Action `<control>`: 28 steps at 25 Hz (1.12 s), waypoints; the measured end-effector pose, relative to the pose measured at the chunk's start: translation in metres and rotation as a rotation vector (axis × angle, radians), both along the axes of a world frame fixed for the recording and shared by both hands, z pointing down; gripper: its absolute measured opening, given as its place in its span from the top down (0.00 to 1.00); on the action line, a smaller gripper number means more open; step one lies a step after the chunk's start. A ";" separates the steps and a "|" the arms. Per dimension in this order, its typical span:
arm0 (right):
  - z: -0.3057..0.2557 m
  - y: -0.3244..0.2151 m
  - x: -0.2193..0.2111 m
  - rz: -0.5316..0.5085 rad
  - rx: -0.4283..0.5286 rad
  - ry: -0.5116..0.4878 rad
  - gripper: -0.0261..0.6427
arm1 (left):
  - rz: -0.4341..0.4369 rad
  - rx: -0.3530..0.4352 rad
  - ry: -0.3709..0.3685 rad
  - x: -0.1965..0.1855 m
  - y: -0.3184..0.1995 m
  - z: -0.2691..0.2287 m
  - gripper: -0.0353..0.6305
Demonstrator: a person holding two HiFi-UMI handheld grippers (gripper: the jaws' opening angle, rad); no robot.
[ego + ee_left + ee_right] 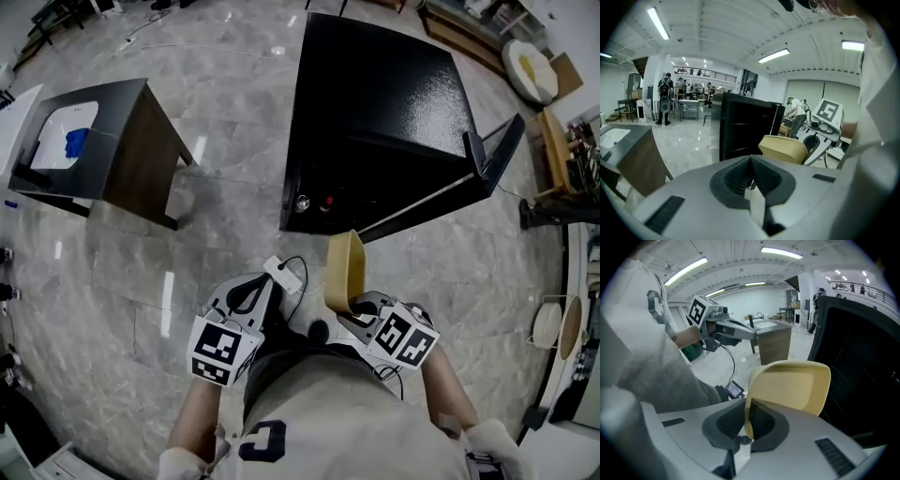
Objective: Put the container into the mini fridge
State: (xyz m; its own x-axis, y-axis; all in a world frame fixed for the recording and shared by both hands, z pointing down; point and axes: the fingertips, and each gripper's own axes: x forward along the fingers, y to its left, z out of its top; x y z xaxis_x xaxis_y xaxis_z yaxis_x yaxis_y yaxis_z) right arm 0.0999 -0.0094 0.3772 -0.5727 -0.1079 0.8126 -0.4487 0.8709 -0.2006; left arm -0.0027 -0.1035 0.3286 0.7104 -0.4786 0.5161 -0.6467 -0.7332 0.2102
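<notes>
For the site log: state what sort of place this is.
Probably a big open-plan workshop or lab hall, not a home: polished stone-look floor, long ceiling strip lights, and people around work tables in the background beneath a railed mezzanine.

Shallow pale yellow plastic container (344,270) held on edge, just short of the glossy black mini fridge (375,112).

The container is a round-cornered rectangular tub with a low wall. It is tipped upright on one narrow end, off the floor. The right gripper (748,423) has its jaws pinched on the wall at the near end. It hangs near the fridge's front without touching it. The fridge is a plain box-shaped cabinet standing on the floor at the far right, and its door appears swung open toward the right. One silvery and one red small round fitting sit low on its near face.
</notes>
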 end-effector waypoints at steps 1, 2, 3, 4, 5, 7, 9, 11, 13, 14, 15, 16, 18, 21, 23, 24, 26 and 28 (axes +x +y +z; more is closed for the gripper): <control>0.006 -0.009 -0.005 -0.002 -0.014 0.024 0.92 | 0.005 -0.005 -0.001 -0.009 -0.010 0.005 0.87; 0.012 -0.018 -0.011 -0.005 -0.025 0.043 0.92 | 0.013 -0.003 -0.005 -0.018 -0.020 0.010 0.87; 0.018 -0.027 -0.016 -0.009 -0.033 0.063 0.92 | 0.023 0.001 -0.008 -0.024 -0.030 0.014 0.87; 0.025 -0.035 -0.020 -0.016 -0.041 0.085 0.92 | 0.033 0.000 -0.010 -0.029 -0.038 0.019 0.87; 0.032 -0.039 -0.023 -0.025 -0.052 0.111 0.92 | 0.044 -0.008 -0.009 -0.033 -0.044 0.025 0.87; 0.051 -0.044 -0.025 -0.044 -0.083 0.165 0.92 | 0.059 -0.034 -0.003 -0.036 -0.050 0.036 0.87; 0.071 -0.049 -0.022 -0.055 -0.124 0.207 0.92 | 0.067 -0.058 0.013 -0.036 -0.053 0.043 0.87; 0.095 -0.051 -0.015 -0.061 -0.168 0.241 0.92 | 0.073 -0.082 0.033 -0.032 -0.052 0.050 0.87; 0.125 -0.054 -0.004 -0.077 -0.200 0.287 0.92 | 0.078 -0.103 0.048 -0.026 -0.051 0.058 0.87; 0.142 -0.056 0.004 -0.087 -0.210 0.314 0.92 | 0.081 -0.109 0.052 -0.022 -0.051 0.063 0.87; 0.159 -0.059 0.013 -0.095 -0.219 0.341 0.92 | 0.082 -0.111 0.051 -0.018 -0.052 0.069 0.87; 0.176 -0.063 0.022 -0.100 -0.227 0.363 0.92 | 0.083 -0.112 0.049 -0.013 -0.052 0.076 0.87; 0.209 -0.070 0.040 -0.098 -0.240 0.392 0.92 | 0.073 -0.121 0.045 -0.004 -0.053 0.091 0.87; 0.257 -0.077 0.067 -0.119 -0.251 0.436 0.92 | 0.037 -0.159 0.067 0.011 -0.051 0.111 0.87; 0.288 -0.081 0.084 -0.153 -0.244 0.475 0.92 | 0.016 -0.172 0.076 0.022 -0.048 0.125 0.87; 0.303 -0.084 0.091 -0.167 -0.240 0.492 0.92 | 0.007 -0.174 0.077 0.027 -0.046 0.132 0.87; 0.328 -0.090 0.103 -0.183 -0.239 0.511 0.92 | -0.013 -0.182 0.088 0.038 -0.040 0.147 0.87; 0.349 -0.097 0.111 -0.191 -0.230 0.521 0.92 | -0.034 -0.204 0.107 0.047 -0.033 0.163 0.87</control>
